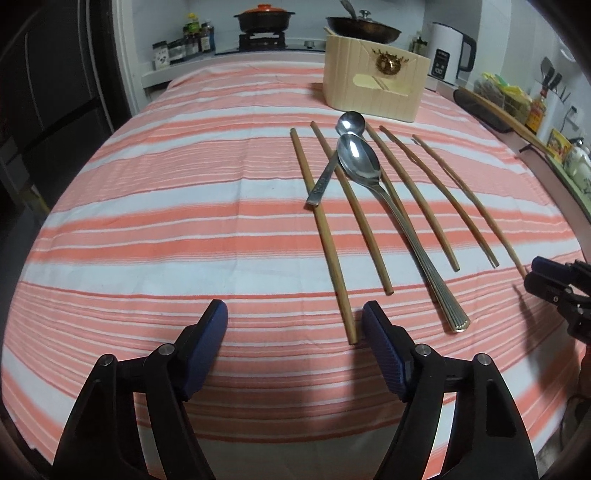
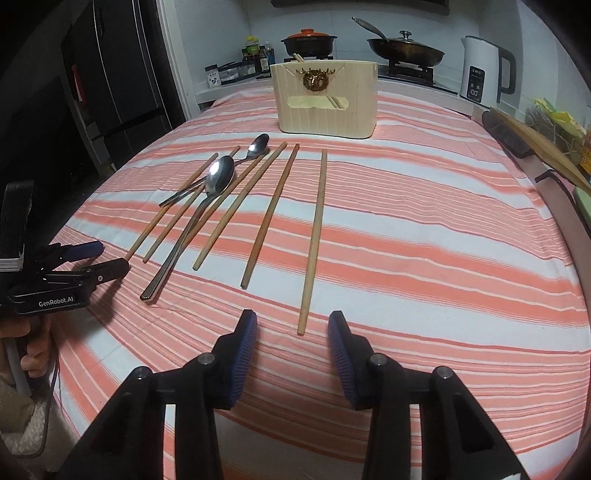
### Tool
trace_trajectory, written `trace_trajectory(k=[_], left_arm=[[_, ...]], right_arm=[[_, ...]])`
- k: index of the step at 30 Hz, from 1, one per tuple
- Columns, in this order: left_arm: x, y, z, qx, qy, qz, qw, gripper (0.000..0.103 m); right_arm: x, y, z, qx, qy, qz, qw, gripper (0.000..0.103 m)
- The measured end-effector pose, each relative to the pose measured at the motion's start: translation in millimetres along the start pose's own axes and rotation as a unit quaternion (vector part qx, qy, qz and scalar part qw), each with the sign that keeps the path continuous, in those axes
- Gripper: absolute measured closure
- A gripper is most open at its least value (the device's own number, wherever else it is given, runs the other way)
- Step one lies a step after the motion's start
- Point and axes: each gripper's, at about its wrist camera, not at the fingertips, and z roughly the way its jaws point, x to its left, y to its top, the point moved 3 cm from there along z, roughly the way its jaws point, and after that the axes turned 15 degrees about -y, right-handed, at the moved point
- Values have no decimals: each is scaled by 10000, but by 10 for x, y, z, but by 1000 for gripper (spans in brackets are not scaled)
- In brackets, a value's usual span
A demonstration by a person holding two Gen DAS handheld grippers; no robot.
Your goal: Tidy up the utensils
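Several wooden chopsticks lie fanned out on the striped cloth. A large steel spoon lies across them, and a smaller spoon lies behind it. A cream utensil holder stands at the far side with chopsticks in it. My left gripper is open and empty, just short of the leftmost chopstick's near end. My right gripper is open and empty, with the rightmost chopstick's near end between its fingers. The right gripper also shows in the left wrist view.
The table is covered by a pink-and-white striped cloth. Behind it are a stove with a pot and a pan, jars, and a white kettle. A dark tray sits at the right edge.
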Motion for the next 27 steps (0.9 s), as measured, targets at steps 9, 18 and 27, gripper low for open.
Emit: trace_trajectory(k=[9, 18, 27], left_arm=[[-211, -56, 1, -6, 173, 197, 9997, 83], [-44, -57, -72, -266, 405, -241, 9985, 100], [220, -104, -184, -292, 336, -463, 9979, 98]], right_arm=[[29, 14, 106, 67, -143, -44, 9999, 77], [-58, 37, 135, 59, -411, 123, 9991, 98], [-290, -54, 96, 80, -559, 324, 9979, 98]])
